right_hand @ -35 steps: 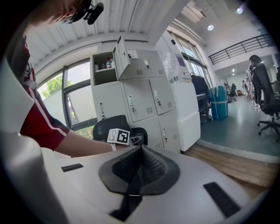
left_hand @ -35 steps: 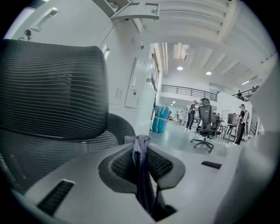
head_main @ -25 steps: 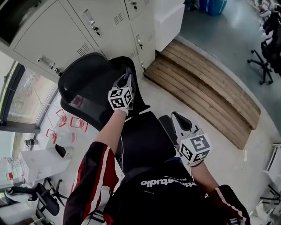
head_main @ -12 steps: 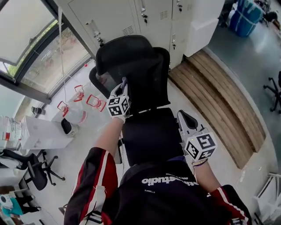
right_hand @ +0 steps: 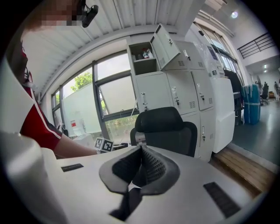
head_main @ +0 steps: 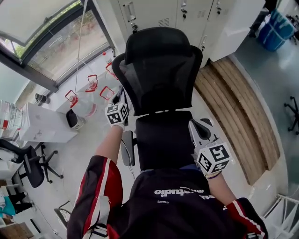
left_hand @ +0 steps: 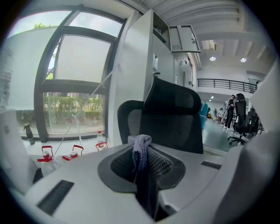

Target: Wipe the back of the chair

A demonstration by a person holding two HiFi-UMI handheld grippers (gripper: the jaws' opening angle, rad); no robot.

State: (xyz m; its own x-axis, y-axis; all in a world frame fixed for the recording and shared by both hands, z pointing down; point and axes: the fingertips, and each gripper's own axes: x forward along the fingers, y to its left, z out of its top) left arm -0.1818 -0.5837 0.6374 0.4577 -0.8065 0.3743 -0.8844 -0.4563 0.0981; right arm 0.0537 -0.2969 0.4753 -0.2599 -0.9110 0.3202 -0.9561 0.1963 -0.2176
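Note:
The black mesh chair stands in front of me, with its backrest (head_main: 159,74) upright and the seat (head_main: 161,140) toward me. My left gripper (head_main: 120,94) is at the backrest's left edge, level with its lower part. It is shut on a grey-white cloth (left_hand: 140,148) that sticks up between the jaws. In the left gripper view the chair back (left_hand: 173,120) rises just beyond the cloth. My right gripper (head_main: 193,126) hovers over the seat's right side by the armrest. It is shut with nothing held, and in the right gripper view it (right_hand: 141,152) points at the chair (right_hand: 164,129).
White lockers (head_main: 187,14) stand right behind the chair, with a window (head_main: 46,42) to their left. Water jugs with red handles (head_main: 86,100) and a white box (head_main: 44,128) sit on the floor at left. A wooden platform (head_main: 238,102) lies at right. Another office chair (head_main: 28,168) is at far left.
The left gripper with the cloth has slid from the front of the backrest to its left edge. The chair now faces me squarely. The right gripper has stayed by the seat.

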